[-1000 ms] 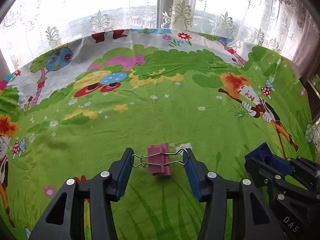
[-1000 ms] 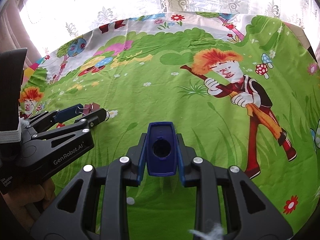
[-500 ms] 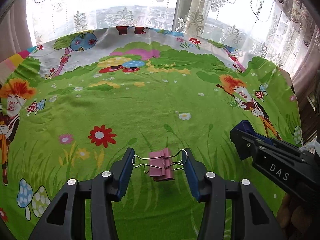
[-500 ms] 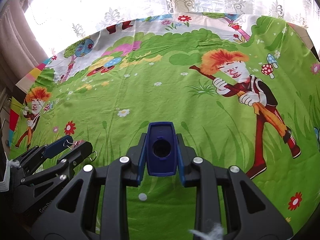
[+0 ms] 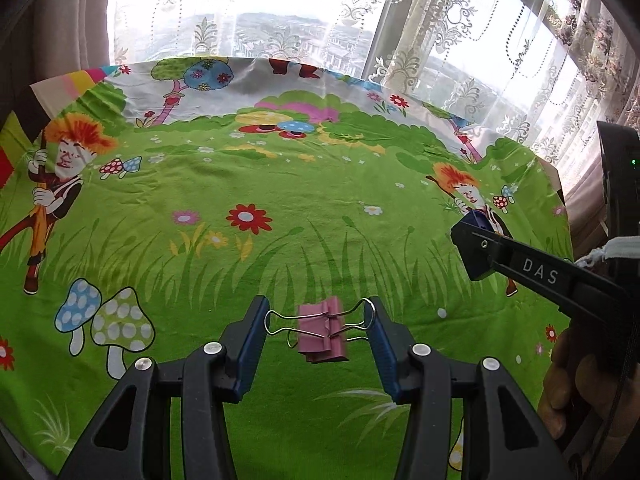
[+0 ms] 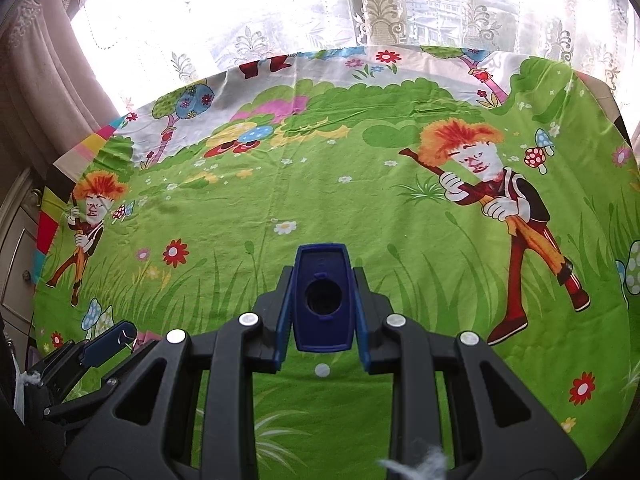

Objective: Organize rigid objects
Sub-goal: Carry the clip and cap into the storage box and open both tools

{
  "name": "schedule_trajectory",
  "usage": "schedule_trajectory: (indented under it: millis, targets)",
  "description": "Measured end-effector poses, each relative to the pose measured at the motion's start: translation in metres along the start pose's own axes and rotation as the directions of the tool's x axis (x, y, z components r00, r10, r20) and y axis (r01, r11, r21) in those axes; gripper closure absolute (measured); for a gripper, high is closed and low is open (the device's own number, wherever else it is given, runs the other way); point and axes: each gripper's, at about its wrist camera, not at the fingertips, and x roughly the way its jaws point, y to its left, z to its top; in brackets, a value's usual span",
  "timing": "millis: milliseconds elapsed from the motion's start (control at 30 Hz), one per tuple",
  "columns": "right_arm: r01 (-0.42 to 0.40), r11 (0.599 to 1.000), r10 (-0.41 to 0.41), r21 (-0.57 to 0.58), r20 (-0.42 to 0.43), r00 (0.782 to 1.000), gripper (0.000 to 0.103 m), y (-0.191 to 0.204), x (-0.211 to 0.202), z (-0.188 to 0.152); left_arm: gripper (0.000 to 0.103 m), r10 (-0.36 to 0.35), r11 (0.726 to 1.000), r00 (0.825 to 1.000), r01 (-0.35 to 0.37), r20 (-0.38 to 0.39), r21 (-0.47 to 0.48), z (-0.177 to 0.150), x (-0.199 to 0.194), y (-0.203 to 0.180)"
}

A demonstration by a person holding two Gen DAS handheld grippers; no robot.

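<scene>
Your left gripper [image 5: 318, 326] holds the pink binder clip [image 5: 322, 334] by its wire handles, long axis left-right, lower centre. Your right gripper [image 6: 322, 312] clamps a blue block [image 6: 323, 298].

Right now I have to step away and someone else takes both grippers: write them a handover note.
Left gripper: shut on the pink binder clip, pinched by its wire handles, held above the cloth.
Right gripper: shut on a blue block with a round hole in its face, also held above the cloth.
Position: the right gripper sits to the right of the left one and a little further forward; they are apart, not touching.
Done: both items are picked up.
Left: set both down. No bin or tray is in view, so the drop spot cannot be told from here.
</scene>
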Motion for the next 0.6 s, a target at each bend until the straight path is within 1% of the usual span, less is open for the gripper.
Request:
schedule_trajectory:
  millis: [233, 333, 600]
  targets:
    - [-0.011, 1.0, 0.012, -0.029, 0.011, 1.0, 0.072, 0.016, -0.022, -0.013, 0.053, -0.011, 0.999, 1.0, 0.012, 0.023, -0.046, -0.021, -0.033, 0.015]
    - [-0.036, 0.999, 0.036, -0.038, -0.004, 0.999, 0.072, 0.023, -0.028, -0.025, 0.053, -0.014, 0.998, 0.999, 0.017, 0.04, -0.067, -0.027, -0.048, 0.022]
    - [-0.078, 0.99, 0.077, -0.114, -0.016, 0.997, 0.072, 0.053, -0.05, -0.051, 0.053, 0.003, 0.996, 0.997, 0.004, 0.073, -0.087, -0.046, -0.086, 0.037]
